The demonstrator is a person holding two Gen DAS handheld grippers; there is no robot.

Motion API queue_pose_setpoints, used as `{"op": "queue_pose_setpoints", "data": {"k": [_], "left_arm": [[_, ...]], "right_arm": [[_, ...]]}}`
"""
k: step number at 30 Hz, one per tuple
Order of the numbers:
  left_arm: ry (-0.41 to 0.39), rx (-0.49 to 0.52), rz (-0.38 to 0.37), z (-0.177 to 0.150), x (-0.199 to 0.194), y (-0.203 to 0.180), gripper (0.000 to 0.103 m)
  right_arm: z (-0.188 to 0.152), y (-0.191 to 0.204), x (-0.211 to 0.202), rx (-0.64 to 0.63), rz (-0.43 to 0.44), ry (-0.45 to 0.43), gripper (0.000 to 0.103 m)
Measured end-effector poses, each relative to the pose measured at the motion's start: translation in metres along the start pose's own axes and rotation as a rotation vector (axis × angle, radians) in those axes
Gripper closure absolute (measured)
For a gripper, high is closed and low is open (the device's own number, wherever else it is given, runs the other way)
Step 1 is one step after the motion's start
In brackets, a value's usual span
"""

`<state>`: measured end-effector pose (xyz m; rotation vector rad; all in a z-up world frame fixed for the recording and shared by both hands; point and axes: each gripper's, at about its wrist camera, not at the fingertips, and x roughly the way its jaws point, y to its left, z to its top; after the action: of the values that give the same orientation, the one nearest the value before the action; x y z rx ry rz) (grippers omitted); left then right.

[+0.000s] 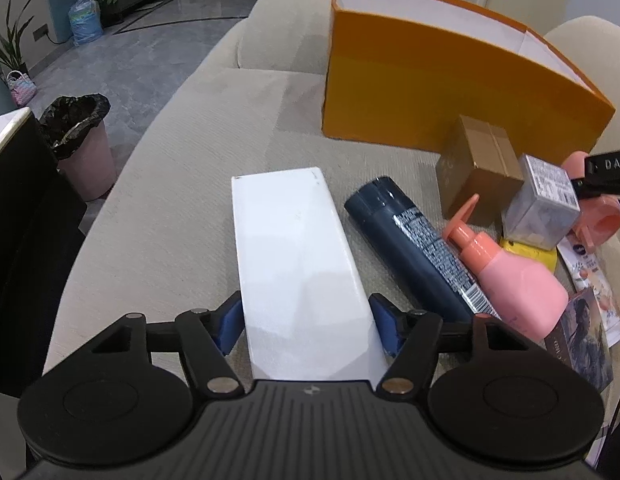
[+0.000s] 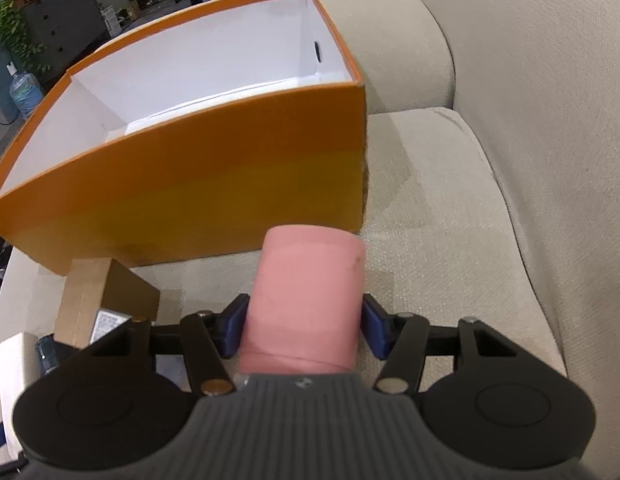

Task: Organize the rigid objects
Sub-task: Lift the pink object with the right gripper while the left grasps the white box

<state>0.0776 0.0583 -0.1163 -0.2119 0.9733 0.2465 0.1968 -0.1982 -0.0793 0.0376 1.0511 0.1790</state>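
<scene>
A long white box lies on the beige sofa seat, and my left gripper is shut on its near end, a blue pad against each long side. My right gripper is shut on a pink cylinder that points away from the camera. In the left wrist view that pink cylinder shows at the far right with the right gripper's black finger across it. The open orange box with a white inside stands behind the clutter; in the right wrist view its orange front wall is just beyond the cylinder.
Right of the white box lie a dark blue bottle, a pink pump bottle, a brown carton, a grey cube box, a yellow item and a booklet. A lined bin stands on the floor at left. The sofa backrest rises at right.
</scene>
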Motion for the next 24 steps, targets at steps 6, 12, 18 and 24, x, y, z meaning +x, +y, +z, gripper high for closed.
{"op": "queue_pose_setpoints", "data": {"k": [6,12,18,24], "left_arm": [[-0.034,0.002,0.001,0.007,-0.011,0.004,0.03],[-0.063,0.008,-0.002,0.012,-0.023,0.007,0.032],[-0.087,0.014,-0.011,0.015,-0.031,0.009,0.034],[-0.103,0.019,-0.018,0.018,-0.037,0.009,0.034]], "right_arm": [[-0.003,0.002,-0.016,-0.006,0.022,-0.017,0.045],[-0.004,0.002,-0.036,-0.013,0.036,-0.047,0.045],[-0.004,0.002,-0.052,-0.012,0.044,-0.07,0.045],[-0.001,0.001,-0.065,-0.024,0.052,-0.09,0.045]]}}
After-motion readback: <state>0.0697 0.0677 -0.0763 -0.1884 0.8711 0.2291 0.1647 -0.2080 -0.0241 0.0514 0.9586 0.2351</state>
